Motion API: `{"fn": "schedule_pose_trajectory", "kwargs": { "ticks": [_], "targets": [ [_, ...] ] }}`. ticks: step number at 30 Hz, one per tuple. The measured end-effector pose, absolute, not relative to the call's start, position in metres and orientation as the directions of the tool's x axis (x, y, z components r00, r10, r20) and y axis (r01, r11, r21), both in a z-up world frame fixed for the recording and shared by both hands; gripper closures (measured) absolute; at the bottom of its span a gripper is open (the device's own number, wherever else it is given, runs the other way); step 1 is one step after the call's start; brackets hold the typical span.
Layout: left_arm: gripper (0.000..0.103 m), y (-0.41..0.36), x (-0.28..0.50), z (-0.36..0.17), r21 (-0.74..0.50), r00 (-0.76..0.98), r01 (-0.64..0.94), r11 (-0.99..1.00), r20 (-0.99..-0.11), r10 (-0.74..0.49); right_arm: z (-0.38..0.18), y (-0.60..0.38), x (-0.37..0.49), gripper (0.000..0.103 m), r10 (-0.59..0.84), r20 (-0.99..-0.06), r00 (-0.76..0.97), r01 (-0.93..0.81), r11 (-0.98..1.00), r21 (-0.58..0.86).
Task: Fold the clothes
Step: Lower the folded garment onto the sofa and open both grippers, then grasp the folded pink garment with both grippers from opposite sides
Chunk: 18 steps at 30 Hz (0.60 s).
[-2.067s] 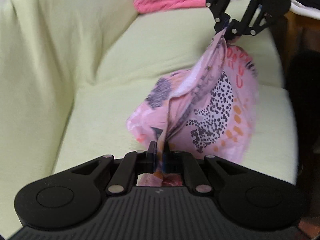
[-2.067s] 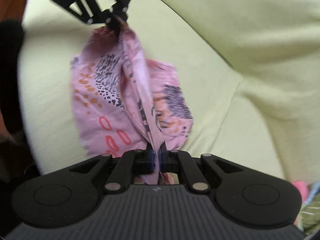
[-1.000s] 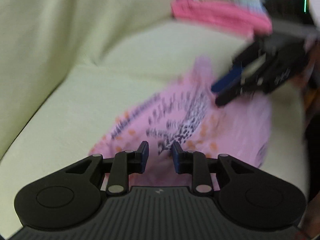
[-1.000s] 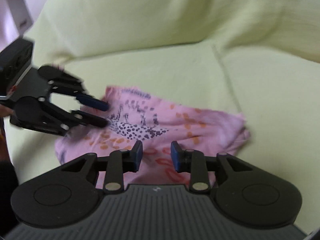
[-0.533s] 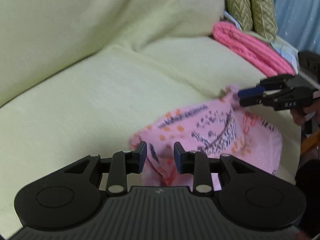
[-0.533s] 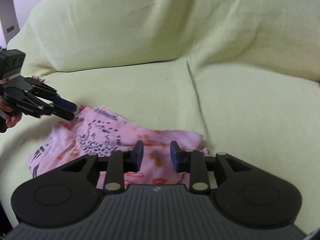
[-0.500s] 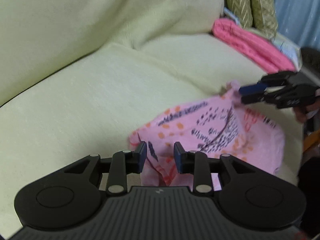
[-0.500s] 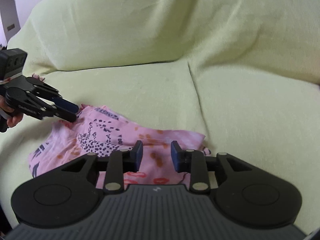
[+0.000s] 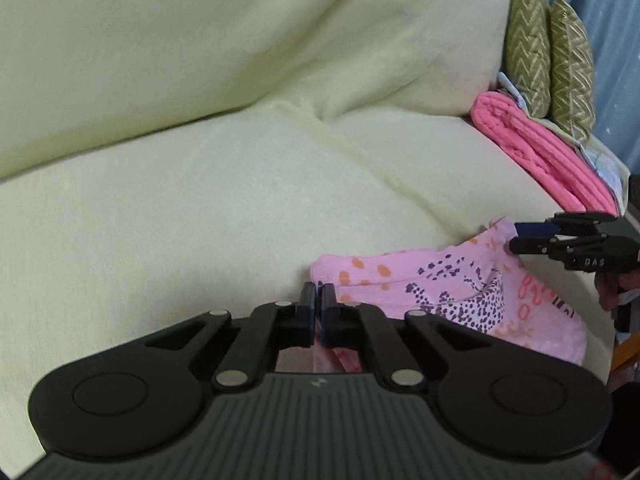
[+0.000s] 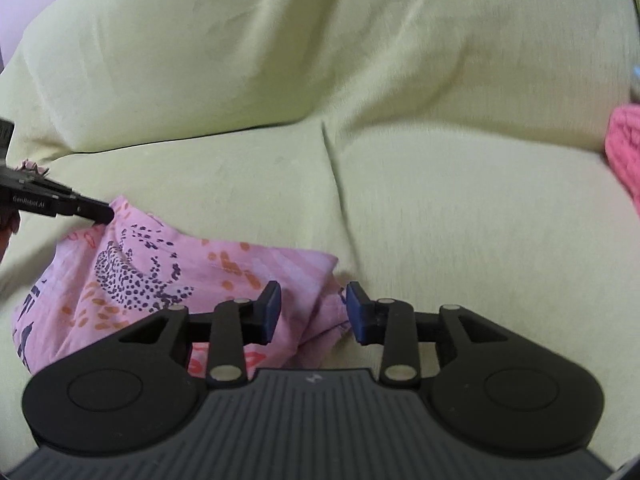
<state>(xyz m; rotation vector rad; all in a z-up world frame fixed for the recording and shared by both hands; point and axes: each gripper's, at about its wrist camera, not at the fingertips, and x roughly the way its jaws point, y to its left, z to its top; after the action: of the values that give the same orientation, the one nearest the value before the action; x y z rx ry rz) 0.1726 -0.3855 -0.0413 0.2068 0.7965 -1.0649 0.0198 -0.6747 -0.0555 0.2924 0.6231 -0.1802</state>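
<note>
Pale green fabric covers the sofa (image 9: 224,184), and on its seat cushion lies the pink printed garment (image 9: 460,292) with black dotted patches and orange spots, loosely bunched near the seat's front edge, one corner just beside the seam between the two seat cushions. The left tongs (image 9: 318,300) have just closed; the jaws stand together, and pink cloth shows right at and below them, so they appear to pinch the garment's near corner. The right tongs (image 10: 313,310) have just been opening further; their blue pads stand apart over the garment's rumpled end, with a fold of cloth between them but neither pad pressing on it. Seen from the left wrist camera, those right tongs (image 9: 516,238) sit at the garment's far raised corner. At the end of the sofa a folded coral-pink knitted cloth (image 9: 536,152) lies on a stack of other folded pieces, with two olive cushions bearing a zigzag pattern (image 9: 548,48) propped behind it against a blue curtain (image 9: 612,20). Nothing lies between the tongs and the garment.
</note>
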Motion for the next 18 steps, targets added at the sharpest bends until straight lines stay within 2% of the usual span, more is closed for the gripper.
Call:
{"fn": "schedule_pose_trajectory", "kwargs": {
  "ticks": [2,3,4,7,10,11,13,14,17,18],
  "targets": [
    [0.103,-0.384,0.172,-0.042,-0.217,0.238,0.841,0.495,-0.673,-0.7,-0.06,-0.681,0.023,0.071,-0.048,-0.599,0.799,0.252,0.931,0.262],
    [0.103,-0.384,0.173,-0.041,-0.22,0.237,0.84,0.496,-0.674,-0.7,-0.062,-0.684,0.024,0.078,-0.034,-0.601,0.798,0.255,0.924,0.286],
    [0.103,-0.383,0.174,-0.04,-0.223,0.238,0.838,0.497,-0.672,-0.702,-0.064,-0.688,0.025,0.097,-0.028,-0.6,0.8,0.262,0.915,0.307],
    [0.103,-0.387,0.176,-0.039,-0.223,0.242,0.835,0.503,-0.671,-0.7,-0.064,-0.705,0.021,0.103,-0.058,-0.588,0.807,0.338,0.861,0.38],
    [0.103,-0.388,0.176,-0.043,-0.207,0.248,0.837,0.506,-0.681,-0.689,-0.069,-0.709,0.022,0.103,-0.153,-0.648,0.746,0.439,0.845,0.306],
    [0.101,-0.388,0.176,-0.043,-0.207,0.249,0.836,0.508,-0.682,-0.688,-0.07,-0.708,0.021,0.103,-0.164,-0.66,0.733,0.447,0.848,0.285],
    [0.092,-0.384,0.174,-0.039,-0.186,0.274,0.832,0.523,-0.682,-0.678,-0.063,-0.701,0.013,0.096,-0.178,-0.644,0.744,0.438,0.858,0.268],
    [0.09,-0.382,0.17,-0.035,-0.158,0.296,0.833,0.53,-0.682,-0.669,-0.057,-0.697,0.008,0.094,-0.185,-0.632,0.752,0.43,0.865,0.258],
    [0.09,-0.376,0.149,-0.022,-0.006,0.383,0.848,0.531,-0.685,-0.62,-0.039,-0.675,-0.008,0.092,-0.142,-0.6,0.788,0.361,0.895,0.262],
    [0.089,-0.374,0.136,-0.017,0.044,0.4,0.859,0.509,-0.679,-0.616,-0.035,-0.665,-0.012,0.086,-0.118,-0.593,0.797,0.333,0.904,0.267]
  ]
}}
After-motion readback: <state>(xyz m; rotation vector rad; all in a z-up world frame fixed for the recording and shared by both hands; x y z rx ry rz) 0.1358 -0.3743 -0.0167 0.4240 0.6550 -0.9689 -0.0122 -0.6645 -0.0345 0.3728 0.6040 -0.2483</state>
